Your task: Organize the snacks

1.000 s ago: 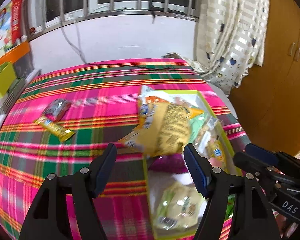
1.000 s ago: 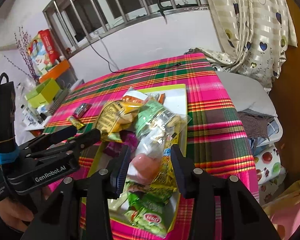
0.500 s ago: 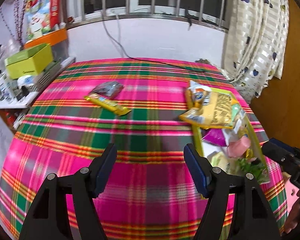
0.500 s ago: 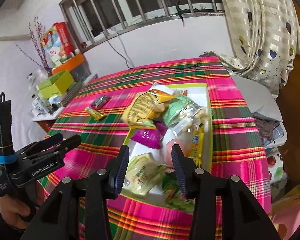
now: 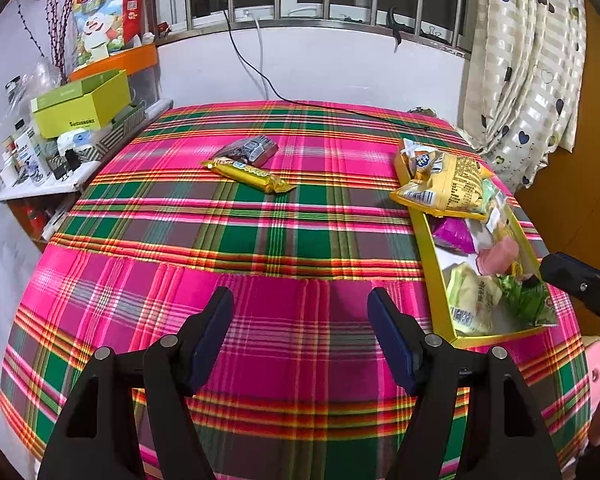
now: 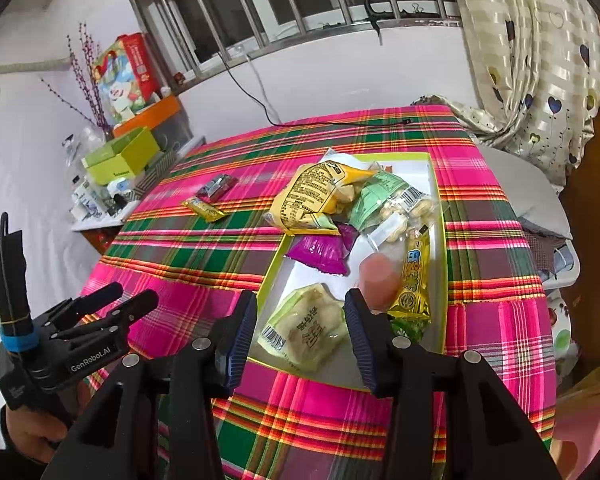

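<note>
A yellow-rimmed tray (image 5: 428, 264) (image 6: 436, 168) on the plaid tablecloth holds several snack packets, with a big yellow bag (image 5: 452, 188) (image 6: 316, 196) hanging over its far left rim. A yellow bar (image 5: 248, 172) (image 6: 204, 209) and a dark wrapper (image 5: 248, 148) (image 6: 216, 186) lie loose on the cloth to the left. My left gripper (image 5: 300, 328) is open and empty above the cloth's near part. My right gripper (image 6: 300, 326) is open and empty above the tray's near end, over a pale green packet (image 6: 304, 332).
A shelf at the left holds a green box (image 5: 80, 104) (image 6: 120, 156), bottles and an orange bin. A black cable (image 5: 300, 100) runs over the far edge. Curtains (image 5: 532, 60) hang at the right. The left gripper's body shows in the right wrist view (image 6: 72, 344).
My left gripper has swung left and pulled back from the tray to over the bare cloth. My right gripper has backed away from the pink snack and stands over the tray's near end.
</note>
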A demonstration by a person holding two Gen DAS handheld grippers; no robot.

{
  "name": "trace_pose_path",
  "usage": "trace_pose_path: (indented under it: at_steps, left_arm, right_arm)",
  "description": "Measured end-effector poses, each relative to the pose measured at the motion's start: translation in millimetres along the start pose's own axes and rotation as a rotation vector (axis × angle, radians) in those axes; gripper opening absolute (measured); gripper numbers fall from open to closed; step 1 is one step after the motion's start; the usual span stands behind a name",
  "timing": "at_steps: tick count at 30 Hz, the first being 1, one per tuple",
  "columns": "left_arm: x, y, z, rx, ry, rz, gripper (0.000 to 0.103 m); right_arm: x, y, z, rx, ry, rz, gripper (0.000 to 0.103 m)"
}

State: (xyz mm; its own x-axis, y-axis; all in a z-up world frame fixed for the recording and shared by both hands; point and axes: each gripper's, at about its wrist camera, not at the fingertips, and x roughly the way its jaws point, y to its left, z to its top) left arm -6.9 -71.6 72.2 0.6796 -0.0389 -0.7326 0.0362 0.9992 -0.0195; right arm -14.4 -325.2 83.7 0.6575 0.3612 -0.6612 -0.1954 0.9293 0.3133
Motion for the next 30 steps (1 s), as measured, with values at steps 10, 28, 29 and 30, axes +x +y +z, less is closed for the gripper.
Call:
trace_pose_path:
  at_steps: [10, 28, 29, 30]
  left_arm:
    - [-7, 8, -8, -0.017, -0.012, 0.06, 0.07]
    - [-17, 38, -25, -0.065, -0.02, 0.087, 0.07]
    - [-17, 39, -25, -0.068, -0.019, 0.086, 0.07]
    - [-16, 40, -26, -0.069, -0.017, 0.086, 0.07]
  right_arm:
    - [-8, 9, -1, -0.02, -0.005, -0.004, 0.045]
    - [-10, 36, -7, -0.064, -0.001, 0.008, 0.051]
    - [-10, 37, -7, -0.065, 0.0, 0.008, 0.052]
    - [-9, 37, -8, -0.067, 0.002, 0.009, 0.052]
